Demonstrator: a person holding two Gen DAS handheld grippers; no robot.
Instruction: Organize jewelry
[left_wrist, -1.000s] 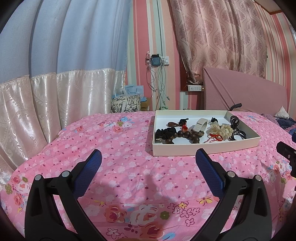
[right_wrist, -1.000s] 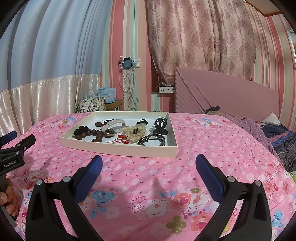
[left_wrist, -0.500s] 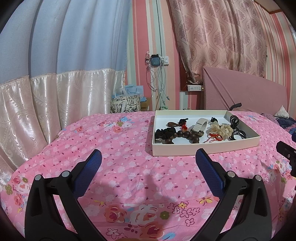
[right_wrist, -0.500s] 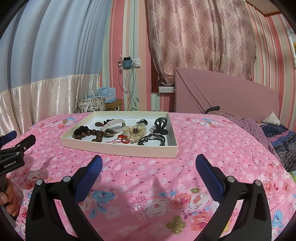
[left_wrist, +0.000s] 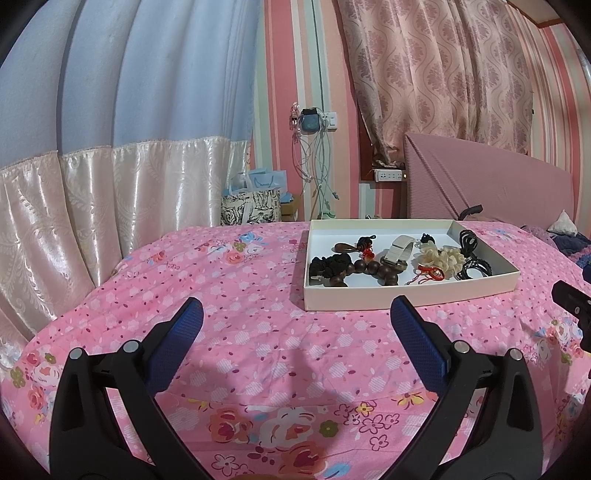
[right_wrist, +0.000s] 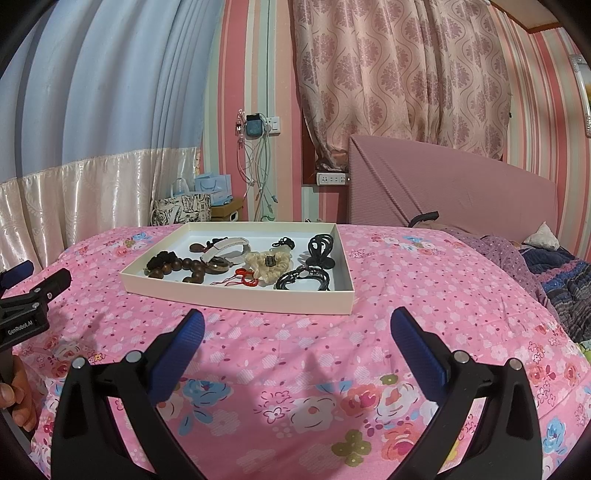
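Both our left gripper (left_wrist: 295, 321) and right gripper (right_wrist: 297, 332) hover with fingers apart, holding nothing. We judge the wooden bead bracelet (right_wrist: 184, 267) in the tray (right_wrist: 236, 295) light and rigid-beaded; grasp across one bead.

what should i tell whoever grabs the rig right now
Left gripper: open, empty, held over the pink bedspread, short of the tray.
Right gripper: open, empty, likewise short of the tray.
All the jewelry lies jumbled in the white tray on the bed: wooden bead bracelet, black scrunchie, white band, cream scrunchie, red cord charm, black cords, dark bangles.
Done: nothing visibly sorted; no piece is outside the tray.
Left: pick up the pieces one at a time and arrange them.
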